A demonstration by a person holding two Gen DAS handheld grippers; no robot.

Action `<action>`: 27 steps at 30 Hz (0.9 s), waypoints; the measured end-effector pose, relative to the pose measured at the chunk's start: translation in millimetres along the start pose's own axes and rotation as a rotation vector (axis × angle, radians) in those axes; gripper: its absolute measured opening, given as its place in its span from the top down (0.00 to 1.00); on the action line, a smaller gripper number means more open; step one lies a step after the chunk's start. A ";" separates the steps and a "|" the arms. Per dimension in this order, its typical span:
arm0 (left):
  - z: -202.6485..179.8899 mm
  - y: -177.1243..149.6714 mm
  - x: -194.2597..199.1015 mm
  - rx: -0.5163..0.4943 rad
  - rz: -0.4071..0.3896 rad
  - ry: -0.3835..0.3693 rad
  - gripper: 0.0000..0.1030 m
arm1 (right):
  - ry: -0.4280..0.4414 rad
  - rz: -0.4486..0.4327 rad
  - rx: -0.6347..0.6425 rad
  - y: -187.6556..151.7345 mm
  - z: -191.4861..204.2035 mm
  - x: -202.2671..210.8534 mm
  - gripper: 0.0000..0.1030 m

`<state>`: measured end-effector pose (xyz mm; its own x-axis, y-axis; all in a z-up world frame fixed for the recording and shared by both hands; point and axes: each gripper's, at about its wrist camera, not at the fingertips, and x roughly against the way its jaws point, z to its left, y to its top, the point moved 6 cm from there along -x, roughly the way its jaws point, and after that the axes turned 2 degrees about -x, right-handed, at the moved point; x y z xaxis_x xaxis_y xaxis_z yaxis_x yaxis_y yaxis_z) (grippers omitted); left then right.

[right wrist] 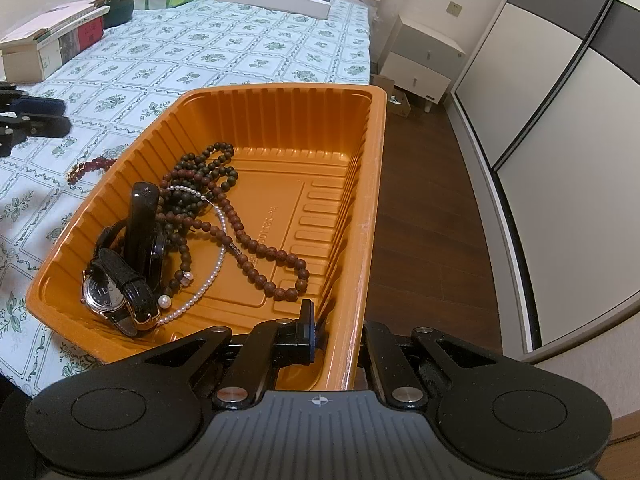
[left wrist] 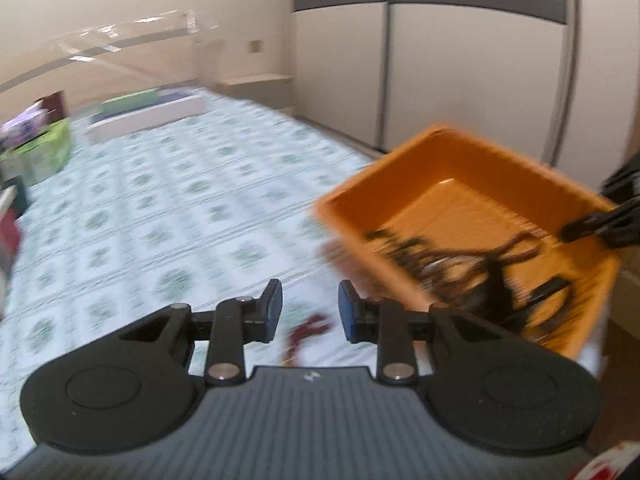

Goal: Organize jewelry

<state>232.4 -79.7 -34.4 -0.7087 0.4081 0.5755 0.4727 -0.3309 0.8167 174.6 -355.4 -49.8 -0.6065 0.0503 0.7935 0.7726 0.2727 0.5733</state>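
Orange tray [right wrist: 280, 128] rim pinched by right claw [right wrist: 336, 332], left claw [left wrist: 310, 312] spread, watch [right wrist: 102, 294] dial "IDO".

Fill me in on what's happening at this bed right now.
The right gripper is clamped on the near wall of an orange tray at the bed's edge. The tray holds brown bead strands, a pearl string and a black-strapped watch. The left gripper is open and empty over the patterned bedspread, with a red bead bracelet lying outside the tray.
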 end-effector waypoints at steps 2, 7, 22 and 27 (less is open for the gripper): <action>15.0 -10.6 -1.2 0.008 0.023 0.035 0.74 | 0.001 0.000 -0.001 -0.2 -0.2 0.0 0.95; 26.0 -34.8 -7.7 0.008 0.073 0.050 0.74 | 0.000 0.003 -0.003 0.3 0.4 0.2 0.95; -3.0 -41.1 -47.1 -0.021 0.114 0.005 0.78 | 0.000 0.004 -0.002 1.1 -0.2 -0.6 0.95; 0.1 -45.2 -44.8 -0.023 0.133 0.000 0.92 | 0.000 0.004 -0.003 1.0 -0.4 -0.5 0.95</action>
<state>242.8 -82.9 -97.1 -0.6407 0.3597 0.6784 0.5501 -0.4014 0.7323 175.8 -355.6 -49.6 -0.6034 0.0509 0.7958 0.7755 0.2699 0.5708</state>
